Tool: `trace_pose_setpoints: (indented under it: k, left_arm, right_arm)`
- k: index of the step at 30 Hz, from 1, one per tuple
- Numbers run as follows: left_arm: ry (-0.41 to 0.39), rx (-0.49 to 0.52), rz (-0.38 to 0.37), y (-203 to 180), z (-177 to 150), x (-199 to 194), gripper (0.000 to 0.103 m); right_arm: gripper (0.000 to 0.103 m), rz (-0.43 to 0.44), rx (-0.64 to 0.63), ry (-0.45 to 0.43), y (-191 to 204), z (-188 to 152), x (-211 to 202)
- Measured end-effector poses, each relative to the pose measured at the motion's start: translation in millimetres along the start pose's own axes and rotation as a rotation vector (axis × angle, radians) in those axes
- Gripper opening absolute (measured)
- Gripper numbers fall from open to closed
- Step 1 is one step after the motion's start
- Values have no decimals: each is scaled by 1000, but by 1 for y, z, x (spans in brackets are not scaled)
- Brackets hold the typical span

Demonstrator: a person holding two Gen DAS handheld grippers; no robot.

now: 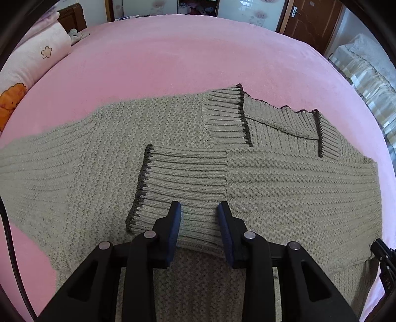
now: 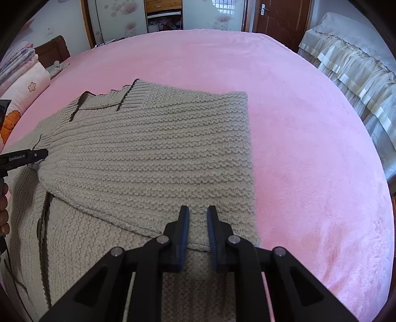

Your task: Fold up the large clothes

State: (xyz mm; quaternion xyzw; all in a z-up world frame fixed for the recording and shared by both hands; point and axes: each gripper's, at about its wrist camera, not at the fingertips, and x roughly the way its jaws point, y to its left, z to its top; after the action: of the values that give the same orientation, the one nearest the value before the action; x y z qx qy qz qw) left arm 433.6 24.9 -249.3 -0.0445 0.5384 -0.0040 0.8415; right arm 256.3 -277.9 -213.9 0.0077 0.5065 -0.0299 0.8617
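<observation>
A beige chunky-knit sweater [image 1: 99,161] [image 2: 148,148] lies flat on the pink bed [image 1: 173,54], collar [image 1: 284,121] towards the far side. Both sleeves are folded in across the body. One ribbed cuff [image 1: 222,116] rests near the collar. The other ribbed cuff [image 1: 183,173] runs between the blue pads of my left gripper [image 1: 199,205], which is shut on its near edge. My right gripper [image 2: 198,209] is shut on the near edge of the folded sleeve panel [image 2: 173,161], close to the sweater's right side. The left gripper's body [image 2: 24,156] shows at the left edge of the right wrist view.
Pink blanket [image 2: 309,123] spreads wide beyond and to the right of the sweater. Patterned pillows [image 1: 32,62] lie at the far left by a wooden headboard. A frilled, covered piece of furniture [image 2: 346,62] stands at the right, a wardrobe and a brown door [image 2: 277,14] behind.
</observation>
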Motion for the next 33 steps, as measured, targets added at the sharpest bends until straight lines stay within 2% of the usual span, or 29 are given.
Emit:
trace_pose_setpoints:
  k: [1, 2, 3, 4, 5, 7, 12, 15, 18, 20, 23, 28, 33]
  left_arm:
    - [3, 4, -1, -2, 1, -2, 38]
    - [2, 9, -2, -4, 1, -7, 51]
    - [-9, 10, 6, -5, 1, -13, 59]
    - [-21, 9, 12, -5, 0, -21, 76]
    - [-39, 8, 15, -4, -1, -30, 83]
    - [-77, 13, -1, -3, -5, -53, 85]
    - [-91, 45, -38, 4, -13, -108, 85]
    - [-134, 46, -72, 11, -21, -149, 85]
    - [-187, 48, -161, 23, -32, -192, 85]
    - [-214, 64, -186, 27, -39, -216, 85]
    - [-255, 106, -171, 34, -49, -255, 85]
    - [-216, 92, -142, 64, -48, -298, 88]
    - [-314, 106, -42, 114, -49, -354, 91]
  right_arm:
    - [13, 10, 5, -5, 1, 1, -5]
    - [13, 22, 7, -14, 3, 1, -10]
    - [14, 33, 4, -23, 6, 2, -17]
    - [16, 38, 1, -28, 10, 2, -23]
    - [16, 42, -6, -35, 14, 3, -30]
    - [16, 64, -24, -45, 25, 6, -46]
    - [16, 111, -56, -85, 62, 15, -91]
    - [17, 134, -61, -109, 85, 22, -126]
    - [26, 166, -51, -135, 103, 29, -164]
    - [33, 193, -45, -158, 115, 34, -192]
    - [35, 213, -57, -195, 137, 38, -228]
    - [38, 249, -96, -258, 174, 45, -281]
    - [42, 266, -155, -319, 218, 56, -322]
